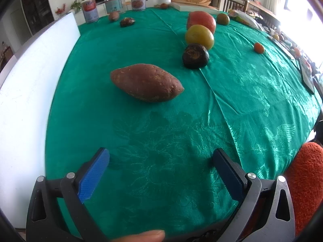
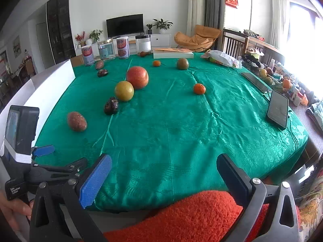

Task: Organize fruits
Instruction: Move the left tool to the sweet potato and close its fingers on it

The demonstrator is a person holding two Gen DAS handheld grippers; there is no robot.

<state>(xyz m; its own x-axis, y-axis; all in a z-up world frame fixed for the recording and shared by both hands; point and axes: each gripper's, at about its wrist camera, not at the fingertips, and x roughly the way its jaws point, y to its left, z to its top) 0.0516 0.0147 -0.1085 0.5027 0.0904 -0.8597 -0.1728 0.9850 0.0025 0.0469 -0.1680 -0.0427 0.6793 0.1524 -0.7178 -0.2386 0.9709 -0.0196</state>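
Note:
On the green tablecloth a brown sweet potato lies nearest my left gripper, which is open and empty just short of it. Beyond it in a row sit a dark wrinkled fruit, a yellow-green round fruit and a large red-orange fruit. The right wrist view shows the same row: sweet potato, dark fruit, yellow fruit, red fruit. Small oranges and a greenish fruit lie farther off. My right gripper is open, empty, at the table's near edge.
Cans and jars stand along the far edge beside a white box and a plastic bag. A phone stands propped at the right. A white board borders the left. An orange fuzzy sleeve is in front.

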